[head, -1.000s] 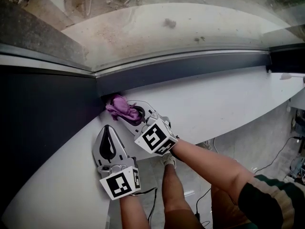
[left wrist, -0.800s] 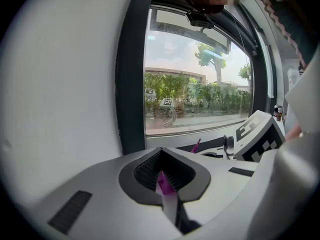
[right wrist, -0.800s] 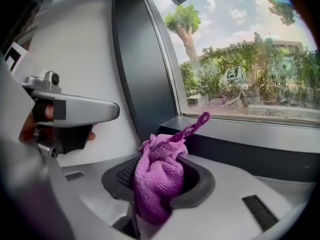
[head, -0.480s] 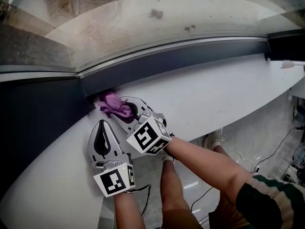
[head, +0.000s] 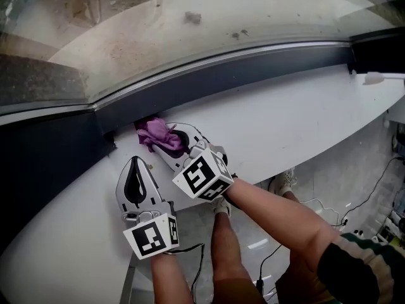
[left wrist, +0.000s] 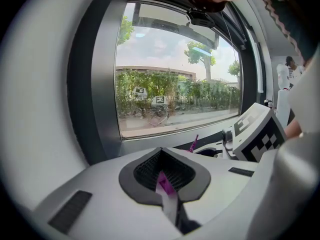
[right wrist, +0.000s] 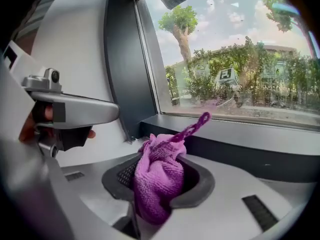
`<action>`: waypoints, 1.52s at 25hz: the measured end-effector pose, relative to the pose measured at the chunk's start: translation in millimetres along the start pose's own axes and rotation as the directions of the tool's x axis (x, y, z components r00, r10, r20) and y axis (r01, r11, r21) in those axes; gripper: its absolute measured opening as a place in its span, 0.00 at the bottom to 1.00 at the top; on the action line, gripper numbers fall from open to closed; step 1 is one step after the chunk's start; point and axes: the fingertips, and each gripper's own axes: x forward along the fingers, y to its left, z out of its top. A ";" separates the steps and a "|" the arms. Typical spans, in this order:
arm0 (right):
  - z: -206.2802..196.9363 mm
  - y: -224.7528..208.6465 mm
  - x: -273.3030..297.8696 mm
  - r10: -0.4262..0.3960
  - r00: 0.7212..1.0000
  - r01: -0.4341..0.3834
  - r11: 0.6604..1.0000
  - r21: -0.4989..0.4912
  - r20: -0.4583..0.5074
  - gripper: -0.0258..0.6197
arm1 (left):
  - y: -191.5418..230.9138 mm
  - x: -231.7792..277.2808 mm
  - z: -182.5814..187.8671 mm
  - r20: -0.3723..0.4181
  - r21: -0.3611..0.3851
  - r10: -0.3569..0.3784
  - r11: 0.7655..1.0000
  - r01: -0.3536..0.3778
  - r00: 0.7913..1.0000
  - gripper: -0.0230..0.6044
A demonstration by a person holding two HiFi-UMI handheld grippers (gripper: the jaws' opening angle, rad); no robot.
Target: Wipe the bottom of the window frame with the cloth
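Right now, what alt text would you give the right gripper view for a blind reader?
The right gripper pinches a bunched purple cloth in its fingers, the cloth's loop sticking up, in front of the dark bottom of the window frame. Trees show through the glass beyond.

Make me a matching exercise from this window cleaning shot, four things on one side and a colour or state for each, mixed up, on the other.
1 cloth
2 bottom frame rail
3 sill
4 left gripper

A white
B dark grey
C shut on a purple scrap
D purple, clamped in the right gripper

Pairs: 1-D, 2-B, 3-A, 4-C
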 end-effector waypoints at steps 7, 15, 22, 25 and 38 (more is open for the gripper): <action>-3.8 -16.5 -17.2 -0.017 1.000 0.017 1.000 -0.016 -0.004 0.28 | -19.6 7.5 7.3 0.005 -0.007 -0.023 1.000 0.023 1.000 0.04; -13.5 -42.0 -41.3 -0.044 0.999 0.044 0.999 -0.008 -0.020 0.28 | -51.6 16.3 15.1 0.012 -0.024 -0.063 0.998 0.063 0.998 0.04; -24.3 -73.0 -72.3 -0.071 0.997 0.071 0.998 0.000 -0.035 0.28 | -87.8 29.0 23.5 0.000 -0.021 -0.098 0.995 0.098 0.995 0.04; -26.9 -83.0 -83.8 -0.091 0.995 0.091 0.996 -0.003 -0.040 0.28 | -98.0 31.4 24.9 0.001 -0.020 -0.114 0.993 0.114 0.993 0.04; -45.0 -127.5 -136.4 -0.131 0.989 0.132 0.991 0.020 -0.063 0.28 | -162.3 47.1 44.3 -0.011 0.012 -0.168 0.986 0.168 0.986 0.04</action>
